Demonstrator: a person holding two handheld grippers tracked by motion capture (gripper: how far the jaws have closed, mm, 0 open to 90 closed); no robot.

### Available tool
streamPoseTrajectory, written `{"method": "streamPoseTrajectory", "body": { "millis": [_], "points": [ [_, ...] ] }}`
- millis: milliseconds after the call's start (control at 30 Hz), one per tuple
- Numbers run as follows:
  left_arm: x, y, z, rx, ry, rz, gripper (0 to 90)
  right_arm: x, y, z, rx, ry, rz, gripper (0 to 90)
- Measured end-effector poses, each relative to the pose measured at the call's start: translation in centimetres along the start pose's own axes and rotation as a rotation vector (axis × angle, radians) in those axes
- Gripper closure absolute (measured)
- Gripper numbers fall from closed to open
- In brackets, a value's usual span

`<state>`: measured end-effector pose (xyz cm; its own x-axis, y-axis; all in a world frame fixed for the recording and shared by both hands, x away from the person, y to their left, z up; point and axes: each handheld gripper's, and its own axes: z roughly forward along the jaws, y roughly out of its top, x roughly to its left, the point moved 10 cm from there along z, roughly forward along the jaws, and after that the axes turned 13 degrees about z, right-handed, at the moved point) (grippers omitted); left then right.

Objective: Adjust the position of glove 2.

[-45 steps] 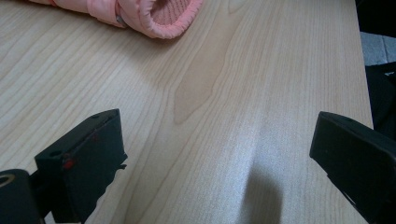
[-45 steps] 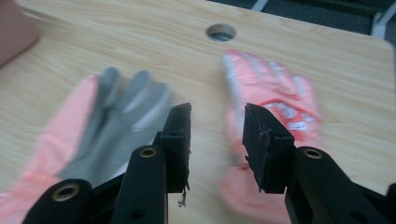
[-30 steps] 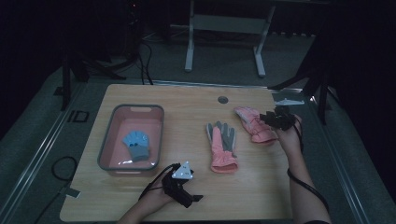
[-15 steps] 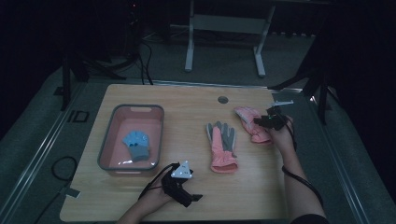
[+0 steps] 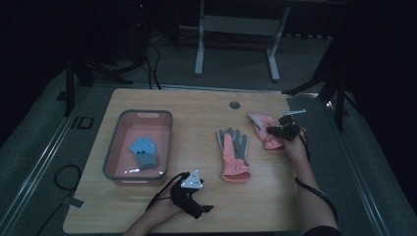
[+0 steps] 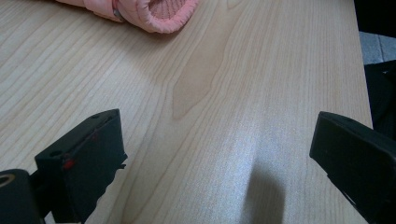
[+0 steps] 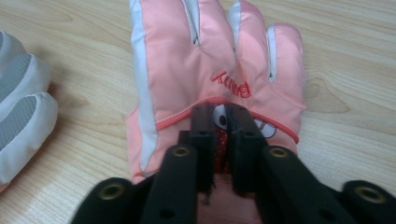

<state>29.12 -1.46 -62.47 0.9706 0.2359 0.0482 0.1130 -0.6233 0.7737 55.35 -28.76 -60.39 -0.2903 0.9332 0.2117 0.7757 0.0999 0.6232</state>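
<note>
My right claw (image 5: 276,130) has come down and pinched the pink glove (image 7: 210,60) at the tabletop's (image 5: 196,105) right, fingers pointing far; my left claw (image 5: 196,204), spread, idles near.

two hand-held grippers, one low at the near edge, one reached out to the right

the left gripper (image 5: 202,209) rests near the bottom of the high view, its grey three-cornered plate on top, the left hand (image 5: 164,209) wrapped behind it; in its own view the black jaws stand wide apart. the right forearm stretches forward along the right side, the right hand (image 5: 295,147) behind the right gripper (image 7: 219,123), whose jaws are drawn nearly together, pinching pink fabric. a cable loops by each wrist.
</note>
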Motion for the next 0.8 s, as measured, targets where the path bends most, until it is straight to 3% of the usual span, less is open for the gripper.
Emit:
{"method": "streamPoseTrajectory", "body": {
  "millis": [133,200,267,367,400,533,800],
  "points": [
    [0.0,0.0,0.0,-0.001,0.0,0.001,3.3,0.3,0.1,-0.4,-0.029,-0.049,0.026,88.7],
    [0.0,0.0,0.0,-0.003,0.001,-0.003,3.3,0.5,0.4,-1.1,-0.056,-0.053,0.07,89.5],
    [0.0,0.0,0.0,-0.001,0.0,-0.004,3.3,0.8,0.6,-1.9,-0.073,-0.069,0.076,89.6],
    [0.1,-0.1,0.0,-0.002,-0.004,-0.008,3.3,1.2,1.0,-3.0,-0.096,-0.055,0.108,89.6],
    [0.1,-0.1,0.0,0.0,0.0,-0.007,3.3,1.4,1.4,-4.3,-0.122,-0.071,0.119,89.6],
    [0.1,0.0,0.0,-0.002,0.001,-0.009,3.3,1.9,1.8,-6.8,-0.162,-0.082,0.149,89.5],
    [0.1,0.0,0.1,0.001,0.005,0.0,3.3,2.9,0.9,-11.3,-0.224,-0.116,0.202,89.5]
  ]
}}
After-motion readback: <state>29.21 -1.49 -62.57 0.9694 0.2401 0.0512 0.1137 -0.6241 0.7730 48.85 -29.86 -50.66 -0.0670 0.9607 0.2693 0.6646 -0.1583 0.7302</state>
